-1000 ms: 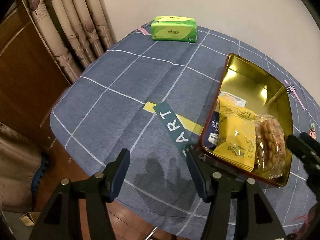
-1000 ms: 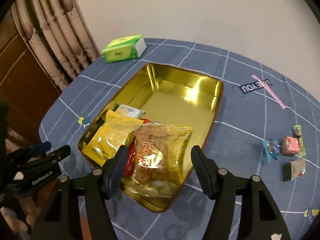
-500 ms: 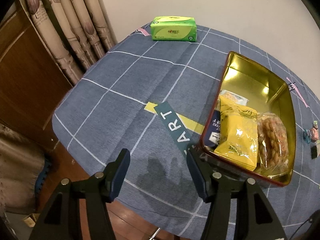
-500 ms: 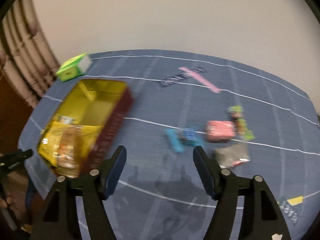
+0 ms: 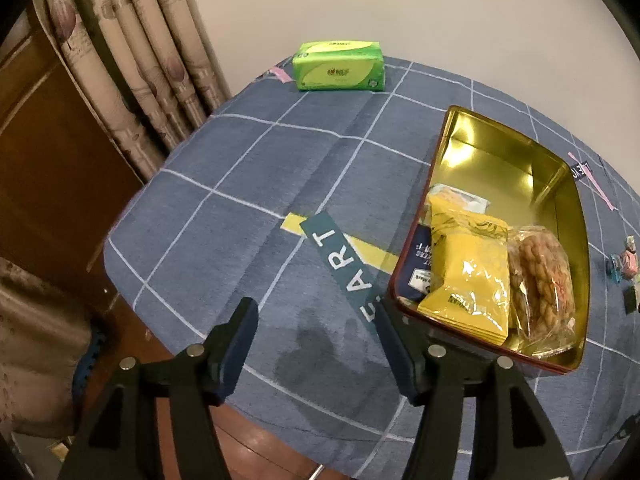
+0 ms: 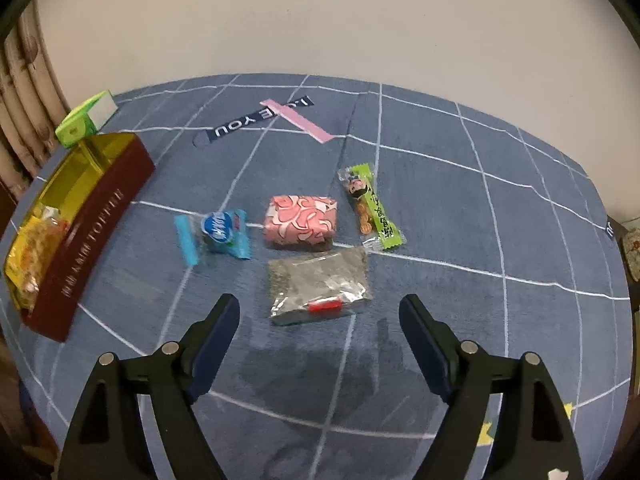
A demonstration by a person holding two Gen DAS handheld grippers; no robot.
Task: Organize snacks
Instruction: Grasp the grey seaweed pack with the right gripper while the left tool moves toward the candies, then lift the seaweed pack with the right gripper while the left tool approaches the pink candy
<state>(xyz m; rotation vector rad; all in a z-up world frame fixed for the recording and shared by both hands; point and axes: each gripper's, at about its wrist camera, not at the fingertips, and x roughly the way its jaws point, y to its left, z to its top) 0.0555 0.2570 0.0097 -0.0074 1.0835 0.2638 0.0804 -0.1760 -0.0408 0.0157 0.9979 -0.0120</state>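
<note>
Snacks still loose on the tabletop (image 6: 460,208) number four in the right wrist view: a blue-wrapped candy (image 6: 218,234), a pink patterned packet (image 6: 300,222), a green stick snack (image 6: 370,206) and a clear packet of dark contents (image 6: 320,280). They lie close together, well apart from the tin (image 6: 86,224), which already holds a yellow bag (image 5: 468,276), a clear bag of twisted biscuits (image 5: 540,284) and some flatter packets beneath.

The right tool (image 6: 320,326) hangs just short of the clear packet; its jaws have just been opening, stand wide, and nothing lies between them. The left tool (image 5: 316,334) is likewise released and empty, poised over bare cloth beside the near corner of the tin.

Likely hazards, judged from this layout:
- The clear packet lies flat and looks slippery; fingertips descending too shallowly may skid over it or push it into the pink packet.
- The four items sit so near one another that wide jaws could catch two at once, or nudge the candy out of place.
- The tablecloth could bunch between the jaws if they close too low.
- The tin's filled end faces the left tool; a further drop there may heap items above the rim.
</note>
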